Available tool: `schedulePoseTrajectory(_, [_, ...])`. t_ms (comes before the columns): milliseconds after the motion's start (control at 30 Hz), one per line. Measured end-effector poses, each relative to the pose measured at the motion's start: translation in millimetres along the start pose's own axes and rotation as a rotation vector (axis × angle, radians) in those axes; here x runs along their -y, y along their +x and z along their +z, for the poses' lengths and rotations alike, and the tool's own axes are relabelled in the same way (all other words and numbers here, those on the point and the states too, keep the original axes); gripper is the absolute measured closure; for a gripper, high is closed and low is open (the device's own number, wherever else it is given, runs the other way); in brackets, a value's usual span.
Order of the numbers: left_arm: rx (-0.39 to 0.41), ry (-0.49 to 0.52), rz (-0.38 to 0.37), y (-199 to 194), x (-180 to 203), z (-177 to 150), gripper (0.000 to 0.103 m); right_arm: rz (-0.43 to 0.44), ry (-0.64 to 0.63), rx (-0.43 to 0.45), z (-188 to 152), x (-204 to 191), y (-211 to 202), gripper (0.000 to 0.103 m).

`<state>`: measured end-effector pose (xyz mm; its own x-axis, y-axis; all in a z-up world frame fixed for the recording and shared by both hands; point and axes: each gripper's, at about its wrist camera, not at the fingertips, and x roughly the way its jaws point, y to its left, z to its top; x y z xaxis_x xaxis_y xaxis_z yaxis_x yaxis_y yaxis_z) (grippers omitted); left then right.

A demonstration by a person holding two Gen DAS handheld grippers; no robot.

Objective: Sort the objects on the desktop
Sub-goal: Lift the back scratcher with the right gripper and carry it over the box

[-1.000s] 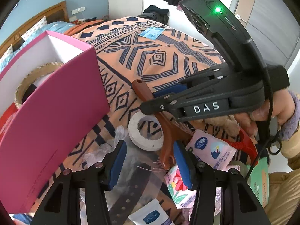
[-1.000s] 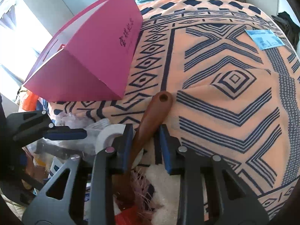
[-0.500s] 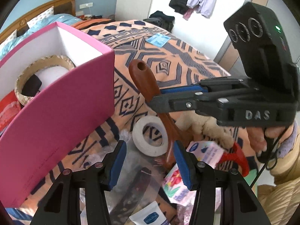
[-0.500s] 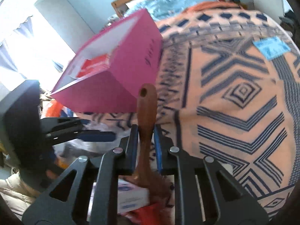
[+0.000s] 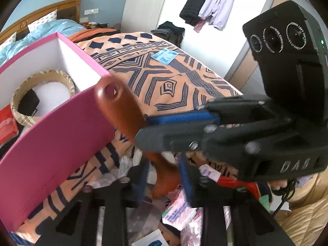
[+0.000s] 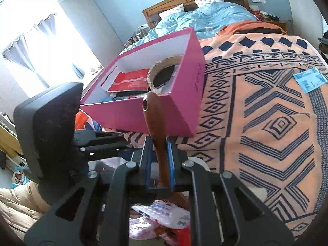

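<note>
a: what have i got in the right gripper at this moment?

b: the brown wooden handle. my blue pads press on both sides of it and are closing the last bit. the end with the hole sticks up and forward, in front of the near wall of the pink box.

a: and the left gripper?

b: its jaws are closing too, and the lower end of the same handle sits between them. from the left wrist view the picture is blurred there, so i cannot tell whether the pads actually press on it or just flank it.

a: where is the box?

b: on the orange and navy patterned blanket, open at the top. inside i see a woven ring basket with something black in it, and a red packet beside it.

a: anything under the handle?

b: a heap of packets and clear plastic at the near edge of the blanket. farther off a small blue card lies alone on the blanket, well apart from the box. the right gripper's black body crosses the left camera's view from the right side.
</note>
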<state>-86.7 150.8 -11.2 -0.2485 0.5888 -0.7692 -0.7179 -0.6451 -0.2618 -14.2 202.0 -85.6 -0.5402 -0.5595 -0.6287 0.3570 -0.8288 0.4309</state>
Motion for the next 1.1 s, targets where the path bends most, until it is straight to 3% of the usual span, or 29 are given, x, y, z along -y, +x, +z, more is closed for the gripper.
schedulePoseTrajectory(333, [-0.003,-0.006,0.035,-5,-7,-5,0.083,-0.039,-0.017,-0.073,-5,2,19,0.084])
schedulePoseTrajectory(633, [0.061,0.015,0.075,-35,-2,-2,0.083,-0.044,-0.109,-0.027,5,-21,1,0.084])
schedulePoseTrajectory(1100, [0.163,-0.022,0.146,-94,-18,11,0.083,0.056,-0.178,0.028,46,-57,-6,0.084])
